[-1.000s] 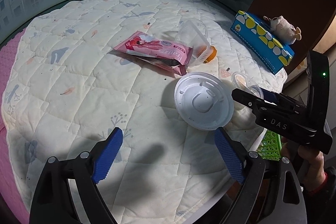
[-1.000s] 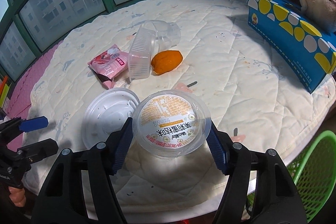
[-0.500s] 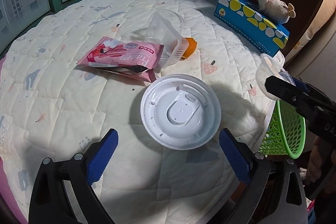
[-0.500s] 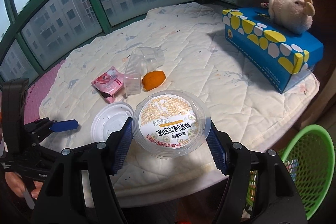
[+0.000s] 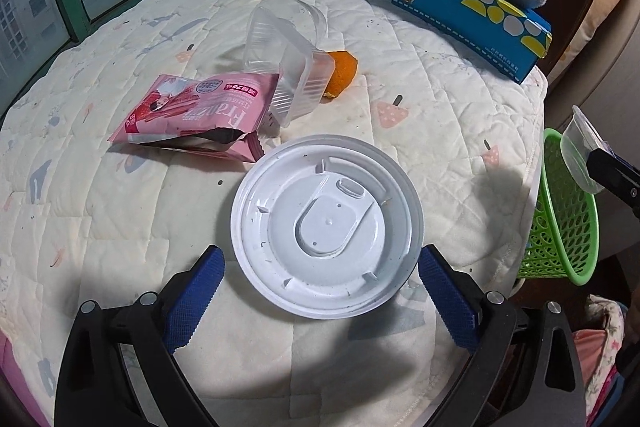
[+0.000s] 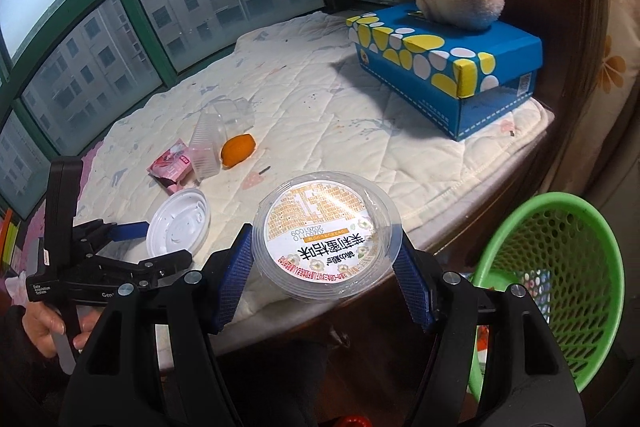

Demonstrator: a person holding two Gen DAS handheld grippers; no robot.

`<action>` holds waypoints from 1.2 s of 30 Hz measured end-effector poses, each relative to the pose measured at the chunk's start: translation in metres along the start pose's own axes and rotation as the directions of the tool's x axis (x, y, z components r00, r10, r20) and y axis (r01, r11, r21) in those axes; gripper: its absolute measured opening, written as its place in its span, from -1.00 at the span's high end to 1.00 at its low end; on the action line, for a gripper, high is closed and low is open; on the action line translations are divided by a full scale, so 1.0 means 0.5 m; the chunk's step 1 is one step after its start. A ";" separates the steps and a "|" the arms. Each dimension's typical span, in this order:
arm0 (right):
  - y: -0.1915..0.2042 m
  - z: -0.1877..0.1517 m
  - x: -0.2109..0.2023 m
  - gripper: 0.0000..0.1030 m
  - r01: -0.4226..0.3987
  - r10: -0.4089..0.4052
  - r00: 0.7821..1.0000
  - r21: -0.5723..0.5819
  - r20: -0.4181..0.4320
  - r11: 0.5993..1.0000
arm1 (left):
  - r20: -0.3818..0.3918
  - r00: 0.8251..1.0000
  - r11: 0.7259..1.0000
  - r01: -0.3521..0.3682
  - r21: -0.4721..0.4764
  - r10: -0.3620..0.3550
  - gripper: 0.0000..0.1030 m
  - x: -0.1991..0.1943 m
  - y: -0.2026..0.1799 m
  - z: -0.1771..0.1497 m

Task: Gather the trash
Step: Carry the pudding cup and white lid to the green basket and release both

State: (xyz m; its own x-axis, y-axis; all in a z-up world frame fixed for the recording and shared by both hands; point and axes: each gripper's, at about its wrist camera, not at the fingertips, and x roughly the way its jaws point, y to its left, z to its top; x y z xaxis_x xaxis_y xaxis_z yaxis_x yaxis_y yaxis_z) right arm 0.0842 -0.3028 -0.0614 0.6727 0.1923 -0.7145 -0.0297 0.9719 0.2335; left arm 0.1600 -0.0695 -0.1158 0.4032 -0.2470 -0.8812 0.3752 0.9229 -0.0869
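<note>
We have the round clear plastic tub with the printed orange-and-white label (image 6: 327, 235) pinched between the blue pads of our right gripper (image 6: 326, 267), one pad on each side of its rim, label face tilted up toward the camera. The tub is lifted off the bedding and hangs past the edge of the quilted cream mattress pad (image 6: 320, 107). The green plastic mesh basket (image 6: 560, 279) sits lower and to the right of the tub, mouth open toward us, near but not yet under the load. That is what the coming move turns on: we judge the tub must travel rightward and down before release, since letting go here would likely drop it beside the basket.

Our left gripper (image 5: 320, 291) is spread wide, its blue pads flanking the near edge of the round white plastic lid (image 5: 326, 225), which lies flat on the pad; neither pad appears to press it. Being round, the lid offers no preferred axis, so closing across its width should do. The left is clearly the nearer hand for it.

Farther off lie a torn pink snack wrapper (image 5: 196, 111), a clear ribbed plastic cup on its side (image 5: 286, 63) and an orange peel piece (image 5: 340, 73) touching the cup
</note>
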 end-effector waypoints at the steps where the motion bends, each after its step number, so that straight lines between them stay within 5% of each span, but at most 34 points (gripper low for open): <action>1: -0.005 -0.002 -0.002 -0.30 0.004 -0.004 1.000 0.003 -0.002 1.000 | 0.000 1.000 1.000 0.003 -0.001 -0.003 -0.83 0.000 0.000 0.001; 24: -0.119 -0.064 -0.058 -0.30 0.105 -0.106 0.994 0.111 0.000 0.988 | 0.026 0.999 1.000 0.022 0.007 -0.023 -0.71 -0.008 -0.017 0.012; 36: -0.267 -0.098 -0.096 -0.30 0.233 -0.232 0.972 0.218 -0.030 0.948 | 0.095 0.989 0.990 0.108 0.090 -0.116 -0.71 -0.089 -0.128 0.033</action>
State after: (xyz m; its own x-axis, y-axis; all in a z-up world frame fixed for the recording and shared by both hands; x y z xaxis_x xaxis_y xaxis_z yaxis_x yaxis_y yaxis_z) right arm 0.0198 -0.4350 -0.0905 0.6384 -0.0348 -0.7689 0.2903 0.9361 0.1986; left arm 0.1317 -0.1224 -0.0634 0.4345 -0.3794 -0.8169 0.4904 0.8604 -0.1388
